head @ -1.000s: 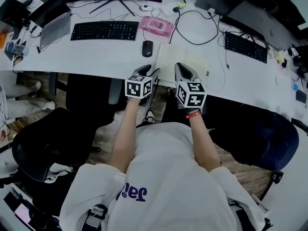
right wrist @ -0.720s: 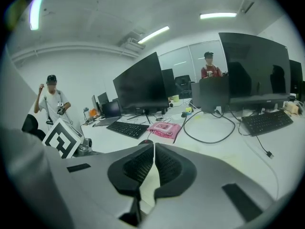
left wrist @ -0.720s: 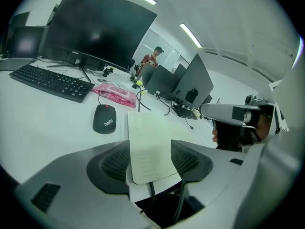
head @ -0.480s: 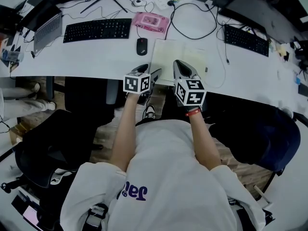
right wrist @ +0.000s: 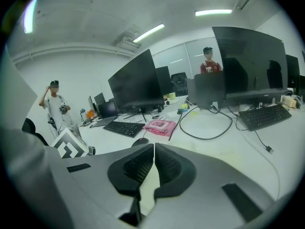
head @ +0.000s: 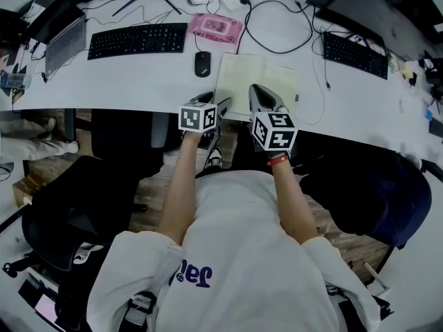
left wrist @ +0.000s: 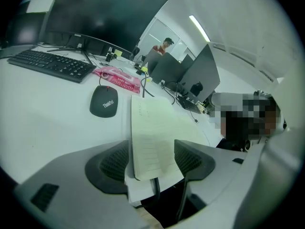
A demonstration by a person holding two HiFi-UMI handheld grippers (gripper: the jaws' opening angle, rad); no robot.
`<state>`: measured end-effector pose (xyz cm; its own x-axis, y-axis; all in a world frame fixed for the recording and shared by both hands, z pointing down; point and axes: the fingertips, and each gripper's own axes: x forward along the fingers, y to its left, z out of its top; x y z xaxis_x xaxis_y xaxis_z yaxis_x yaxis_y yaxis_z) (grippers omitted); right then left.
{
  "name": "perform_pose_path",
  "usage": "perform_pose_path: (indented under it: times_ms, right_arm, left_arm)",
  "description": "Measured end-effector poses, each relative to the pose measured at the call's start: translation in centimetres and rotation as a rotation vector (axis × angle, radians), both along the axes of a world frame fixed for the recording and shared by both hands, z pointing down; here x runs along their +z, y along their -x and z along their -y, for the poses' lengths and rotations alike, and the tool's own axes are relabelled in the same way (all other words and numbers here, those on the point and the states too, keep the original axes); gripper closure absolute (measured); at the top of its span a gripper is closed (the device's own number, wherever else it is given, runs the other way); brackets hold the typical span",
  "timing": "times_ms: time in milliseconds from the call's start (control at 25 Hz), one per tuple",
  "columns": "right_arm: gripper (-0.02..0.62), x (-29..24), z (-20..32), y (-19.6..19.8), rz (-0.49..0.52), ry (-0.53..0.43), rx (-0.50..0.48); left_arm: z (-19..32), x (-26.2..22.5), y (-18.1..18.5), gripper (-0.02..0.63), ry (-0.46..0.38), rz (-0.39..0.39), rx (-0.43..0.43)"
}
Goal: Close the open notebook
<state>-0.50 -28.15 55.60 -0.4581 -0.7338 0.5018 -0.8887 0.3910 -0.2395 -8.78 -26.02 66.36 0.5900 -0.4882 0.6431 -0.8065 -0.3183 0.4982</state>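
Now | L tool (left wrist: 153,162) wide open, notebook (left wrist: 148,125) edge btwn jaws | R tool (right wrist: 154,163) jaws together

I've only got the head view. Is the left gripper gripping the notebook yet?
Observer: No. In the left gripper view, the left gripper has its jaws wide apart. The near corner of the notebook lies between them, and neither pad looks pressed on it.
Operator: And the right one?
Observer: In the right gripper view, the right gripper has its jaws closed together, low over the notebook. I can't tell whether a sheet is caught between them.
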Motion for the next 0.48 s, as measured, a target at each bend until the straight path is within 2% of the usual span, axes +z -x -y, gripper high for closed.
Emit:
perform_pose_path:
  times_ms: [320, 480]
  right_arm:
    - [0.575, 0.2, -0.1, -1.4, 0.014, 0.004, 0.036]
    - [0.575, 0.1, -0.1, -1.8, 0.022, 0.002, 0.049]
  left_arm:
    - [-0.2, 0.8, 0.1, 0.314, 0.024, 0.008, -0.024]
    - [-0.2, 1.1, 0.6, 0.405, 0.043, 0.014, -0.062]
